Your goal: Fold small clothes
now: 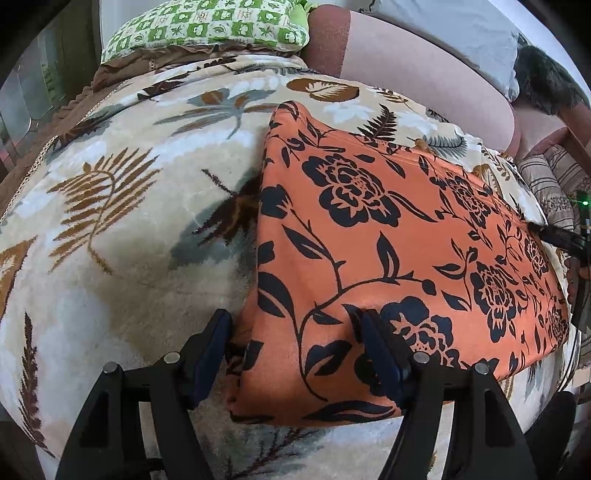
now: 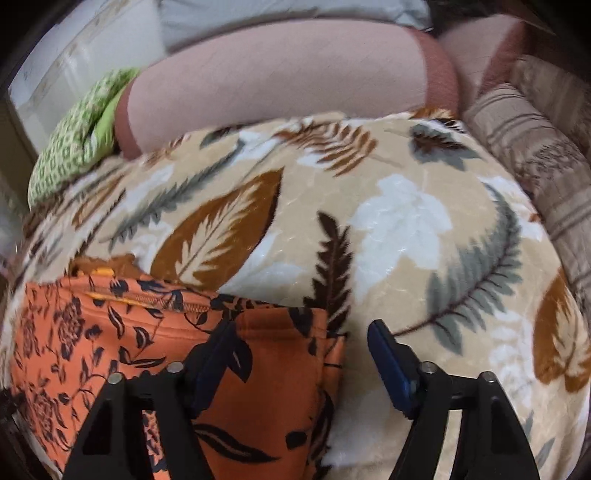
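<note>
An orange garment with black flower print (image 1: pixel 388 258) lies flat and folded on a cream leaf-pattern blanket (image 1: pixel 122 229). My left gripper (image 1: pixel 295 332) is open, its jaws straddling the garment's near left corner, just above the cloth. In the right wrist view the same garment (image 2: pixel 122 332) lies at the lower left, with a stitched hem showing along its far edge. My right gripper (image 2: pixel 299 343) is open over the garment's right edge, its left finger (image 2: pixel 214 358) over the cloth and its right finger (image 2: pixel 388 354) over the blanket (image 2: pixel 406 221).
A green patterned pillow (image 1: pixel 207 29) and a long pink bolster (image 1: pixel 424 74) lie at the blanket's far edge. Striped bedding (image 2: pixel 535 166) is heaped at the right. The right hand and its tool show at the left wrist view's right edge (image 1: pixel 580 258).
</note>
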{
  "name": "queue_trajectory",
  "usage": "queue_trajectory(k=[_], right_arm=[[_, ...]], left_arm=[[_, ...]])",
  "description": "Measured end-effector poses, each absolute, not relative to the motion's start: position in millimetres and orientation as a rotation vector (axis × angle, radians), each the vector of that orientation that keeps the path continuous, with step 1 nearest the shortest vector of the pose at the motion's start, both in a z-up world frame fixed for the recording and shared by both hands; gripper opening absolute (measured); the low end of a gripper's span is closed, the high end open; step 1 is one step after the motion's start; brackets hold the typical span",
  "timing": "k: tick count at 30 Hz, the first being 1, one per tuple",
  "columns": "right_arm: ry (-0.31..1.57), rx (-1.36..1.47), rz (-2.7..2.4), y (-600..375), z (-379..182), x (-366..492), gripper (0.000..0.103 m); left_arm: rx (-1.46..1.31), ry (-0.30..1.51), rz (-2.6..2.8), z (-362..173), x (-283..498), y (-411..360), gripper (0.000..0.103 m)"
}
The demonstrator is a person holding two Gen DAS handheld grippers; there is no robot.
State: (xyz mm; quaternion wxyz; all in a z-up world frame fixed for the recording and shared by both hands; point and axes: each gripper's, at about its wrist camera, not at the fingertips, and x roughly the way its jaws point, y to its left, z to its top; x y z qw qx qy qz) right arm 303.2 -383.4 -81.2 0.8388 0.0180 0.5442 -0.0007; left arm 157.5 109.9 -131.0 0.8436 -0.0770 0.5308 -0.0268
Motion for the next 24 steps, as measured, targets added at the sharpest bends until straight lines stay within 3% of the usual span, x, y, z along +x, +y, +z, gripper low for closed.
queue_trajectory(k=[2,4,8,13,16,24], right_arm=[[1.168,0.051,-0.016,-386,-84,307,0.016],[1.14,0.051,-0.043,-389,-75,304,0.01],[1.084,0.001,-0.093,-390,-58,293,0.009],[1.133,0.066,-0.093,-401,-89,299,0.013],[1.098,0.114,-0.111,-406,-70,291,0.021],[1.07,0.211,0.069,-377,-4,219,0.021]], left_arm=[[-0.164,1.123,-0.057,-131,158,110,0.073],[-0.165,1.123,-0.058,-131,158,110,0.073],[-0.162,1.118,-0.057,-132,158,111,0.073],[-0.161,1.133,-0.049,-130,157,110,0.073],[-0.164,1.111,-0.049,-117,155,110,0.073],[-0.134,1.031,-0.087,-92,152,95,0.073]])
